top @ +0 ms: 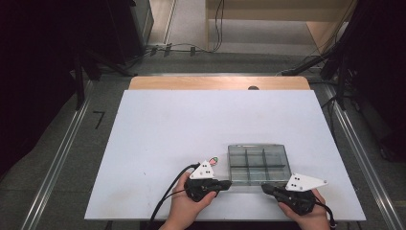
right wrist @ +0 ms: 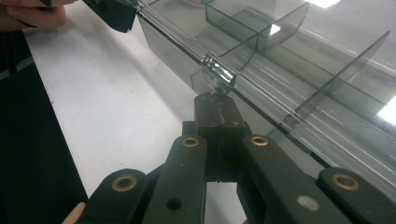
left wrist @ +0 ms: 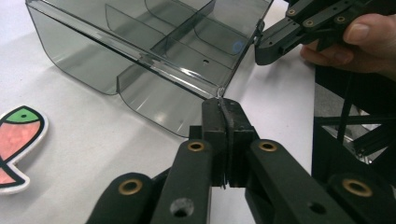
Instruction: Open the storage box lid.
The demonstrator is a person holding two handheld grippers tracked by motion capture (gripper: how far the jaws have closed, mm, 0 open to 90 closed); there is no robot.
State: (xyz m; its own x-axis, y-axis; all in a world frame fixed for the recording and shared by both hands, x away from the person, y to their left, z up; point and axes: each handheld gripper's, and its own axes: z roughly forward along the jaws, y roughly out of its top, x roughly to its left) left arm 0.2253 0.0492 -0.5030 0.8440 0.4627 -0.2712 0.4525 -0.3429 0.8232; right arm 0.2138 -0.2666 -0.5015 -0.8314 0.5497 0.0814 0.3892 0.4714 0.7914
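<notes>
A smoky clear compartment box [top: 259, 163] sits on the white board, near the front right. In the left gripper view, its dividers [left wrist: 163, 44] show through the clear plastic. My left gripper [top: 227, 184] is at the box's near left corner. It is shut [left wrist: 225, 106] on the thin clear edge of the lid, which runs between the jaws. My right gripper [top: 265, 188] meets the front edge near its middle. It is shut [right wrist: 215, 100] on the lid's lip just under the clear latch [right wrist: 218, 75]. Each gripper view also shows the other gripper [left wrist: 280, 39] [right wrist: 114, 14] at the box.
A flat fish sticker [top: 214, 161] [left wrist: 16, 142], pink with a green head, lies on the board just left of the box. The white board [top: 191, 129] stretches open to the left and back. The table's front edge is right under my hands.
</notes>
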